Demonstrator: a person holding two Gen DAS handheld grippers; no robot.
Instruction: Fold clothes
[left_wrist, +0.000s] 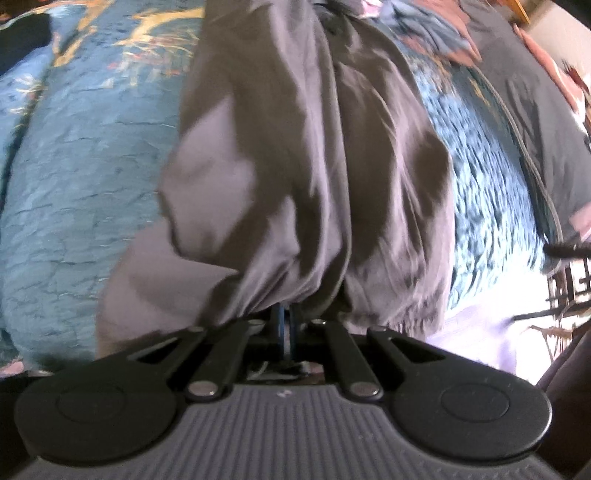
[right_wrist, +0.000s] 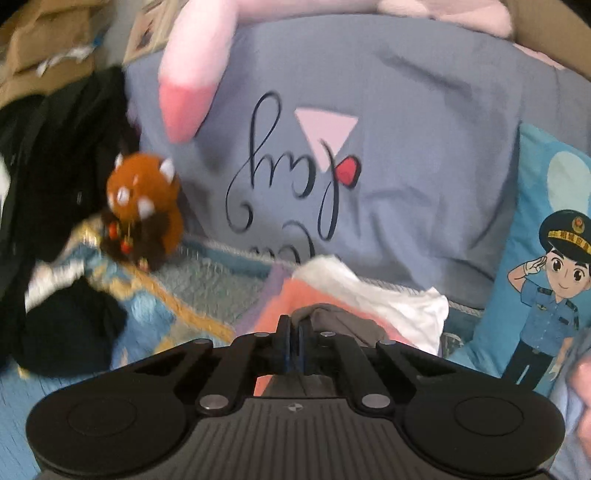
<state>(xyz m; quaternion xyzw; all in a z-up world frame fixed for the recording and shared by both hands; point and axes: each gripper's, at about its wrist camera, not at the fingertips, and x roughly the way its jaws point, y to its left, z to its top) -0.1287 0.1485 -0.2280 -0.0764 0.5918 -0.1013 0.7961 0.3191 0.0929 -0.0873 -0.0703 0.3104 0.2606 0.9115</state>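
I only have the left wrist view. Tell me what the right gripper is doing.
Observer: The right gripper is shut, its jaws together near a bunched grey-brown cloth; whether it pinches the cloth I cannot tell.
Operator: Report what lies under that cloth.
Observer: A white garment over an orange-pink one, on the patterned blue bedspread.
Operator: Name what is beyond it.
Observer: A grey pillow with cursive writing and a pink triangle, and a red panda plush to its left.
Operator: Say what is on the far right.
Observer: A blue cushion printed with a saluting cartoon officer.
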